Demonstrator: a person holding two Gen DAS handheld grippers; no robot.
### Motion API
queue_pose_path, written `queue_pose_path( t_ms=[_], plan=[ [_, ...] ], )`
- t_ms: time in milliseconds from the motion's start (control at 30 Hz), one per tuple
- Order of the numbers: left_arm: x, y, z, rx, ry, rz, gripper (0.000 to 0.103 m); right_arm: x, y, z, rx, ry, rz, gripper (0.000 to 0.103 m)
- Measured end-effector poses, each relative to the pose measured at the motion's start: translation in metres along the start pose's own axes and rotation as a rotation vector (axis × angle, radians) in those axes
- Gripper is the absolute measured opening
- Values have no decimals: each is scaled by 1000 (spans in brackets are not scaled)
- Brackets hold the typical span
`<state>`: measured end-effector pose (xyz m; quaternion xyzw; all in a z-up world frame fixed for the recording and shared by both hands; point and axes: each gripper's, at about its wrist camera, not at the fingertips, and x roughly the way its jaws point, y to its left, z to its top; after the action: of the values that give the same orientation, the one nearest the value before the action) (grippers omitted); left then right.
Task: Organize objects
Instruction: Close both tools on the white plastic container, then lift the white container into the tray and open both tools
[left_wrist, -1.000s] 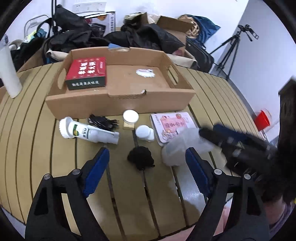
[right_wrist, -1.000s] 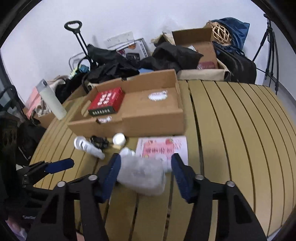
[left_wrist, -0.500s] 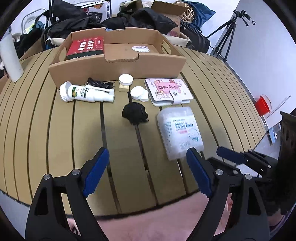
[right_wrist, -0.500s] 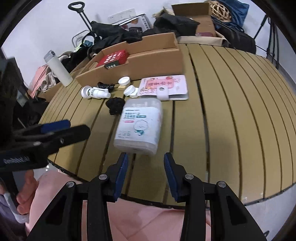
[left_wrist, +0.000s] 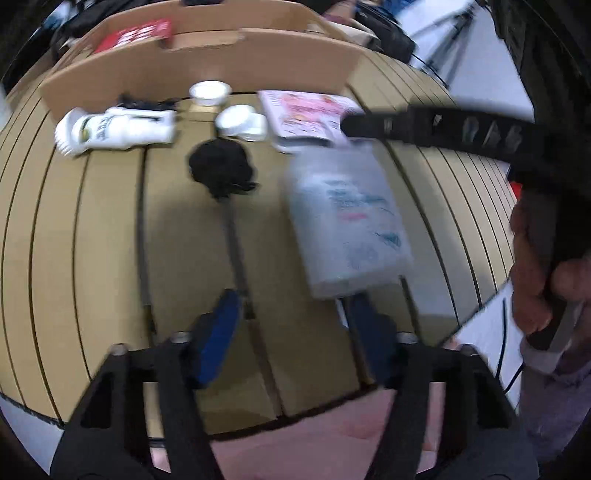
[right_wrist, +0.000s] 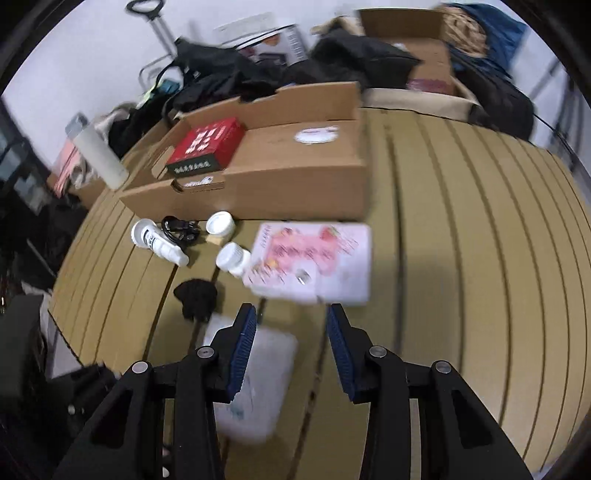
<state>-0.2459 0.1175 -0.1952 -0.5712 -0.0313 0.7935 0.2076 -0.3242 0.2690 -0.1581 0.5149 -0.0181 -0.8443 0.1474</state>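
Observation:
A clear pack of cotton pads (left_wrist: 347, 218) lies flat on the slatted wooden table, just beyond my open, empty left gripper (left_wrist: 295, 314). In the right wrist view the pack (right_wrist: 258, 380) lies below and left of my right gripper (right_wrist: 290, 325), which is open and empty above the table. A pink notebook (right_wrist: 314, 258), a black cloth ball (right_wrist: 195, 297), two white jars (right_wrist: 231, 254), a white tube (right_wrist: 157, 242) and a black cable (right_wrist: 181, 227) lie in front of the cardboard tray (right_wrist: 295, 184). The tray holds a red box (right_wrist: 207, 146).
A white bottle (right_wrist: 98, 151) stands at the table's left. Bags, dark clothes and another cardboard box (right_wrist: 417, 55) are piled behind the table. The right gripper's arm (left_wrist: 461, 129) crosses the left wrist view. The table's near edge is close.
The right gripper let go of the cotton pad pack, which now lies on the table, then swung forward over it. The left gripper moved in toward the pack and its fingers narrowed.

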Motion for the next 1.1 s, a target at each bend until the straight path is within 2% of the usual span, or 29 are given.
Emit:
queue_pose_path(
  t_ms=[67,133,200,267,333,433,500,567,633,800,900,1000,1100],
  plan=[
    [-5,18,3,-86,-6,13,48,10,4,-1,-14,7,-15,43],
    [-16,37,2,-176,-56,78,46,4,3,-8,-7,4,-35,43],
    [-26,54,1,-255,-103,78,46,-2,0,-28,28,53,35,43],
    [-32,61,0,-295,-107,40,47,-10,0,-52,78,73,76,43],
    [-39,53,-3,-263,-110,8,48,-21,0,-74,115,61,66,43],
    [-47,29,-9,-156,-133,-36,50,-37,0,-89,171,22,107,43],
    [-48,18,-11,-106,-137,-59,50,-42,4,-90,170,-4,158,43],
    [-44,12,-9,-74,-131,-65,51,-38,10,-85,160,-8,160,44],
    [-39,12,-8,-67,-108,-62,49,-30,15,-81,165,-1,166,44],
    [-26,31,-10,-126,-73,-165,50,-10,12,-79,237,29,255,44],
    [-26,33,-12,-138,-63,-219,40,-3,5,-80,287,23,309,44],
    [-42,22,-12,-95,-124,-181,38,-9,8,-76,264,29,311,43],
    [-73,20,8,-92,-214,-235,38,-35,9,-58,233,-16,317,43]
  ],
)
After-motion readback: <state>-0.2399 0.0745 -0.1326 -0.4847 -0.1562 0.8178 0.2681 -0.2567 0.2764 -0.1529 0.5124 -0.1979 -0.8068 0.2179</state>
